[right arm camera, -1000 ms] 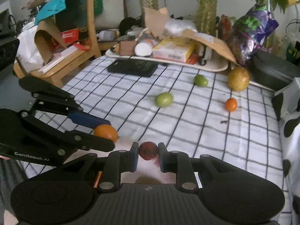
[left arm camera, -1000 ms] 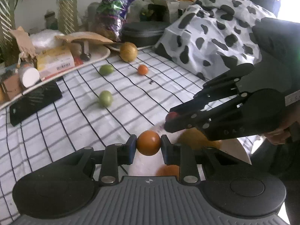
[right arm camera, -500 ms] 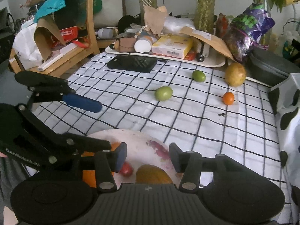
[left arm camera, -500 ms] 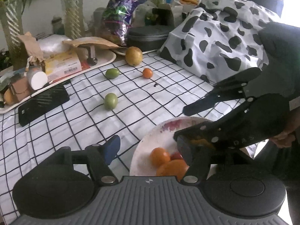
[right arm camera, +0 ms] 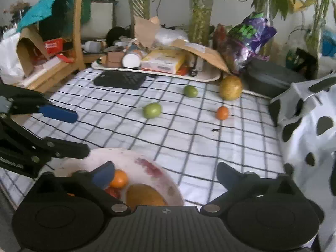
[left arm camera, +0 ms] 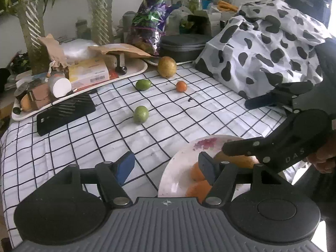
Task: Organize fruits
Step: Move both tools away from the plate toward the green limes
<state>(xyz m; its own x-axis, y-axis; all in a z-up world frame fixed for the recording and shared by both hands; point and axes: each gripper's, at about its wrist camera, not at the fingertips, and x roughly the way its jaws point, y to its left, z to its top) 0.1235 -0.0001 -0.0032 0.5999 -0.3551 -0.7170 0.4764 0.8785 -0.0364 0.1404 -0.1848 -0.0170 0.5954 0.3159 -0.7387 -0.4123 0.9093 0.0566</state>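
A white plate (left arm camera: 178,168) (right arm camera: 145,159) at the near edge of the checked cloth holds an orange fruit (right arm camera: 118,178), a small red fruit (right arm camera: 113,191) and a large yellow-brown fruit (right arm camera: 145,196). My left gripper (left arm camera: 166,164) is open and empty over the plate's left rim. My right gripper (right arm camera: 166,175) is open and empty above the plate. Loose on the cloth lie two green fruits (left arm camera: 141,114) (left arm camera: 143,84), a small orange fruit (left arm camera: 181,86) and a big yellow fruit (left arm camera: 167,66).
A black flat device (left arm camera: 65,113) lies left on the cloth. A cluttered white tray (left arm camera: 134,74) stands behind it. A cow-print cloth heap (left arm camera: 262,48) fills the right side. A black case (left arm camera: 182,46), a purple bag and plant vases line the back.
Both grippers opened and dropped their fruits, the orange and the red one, onto the plate. Both then pulled back and up from it.
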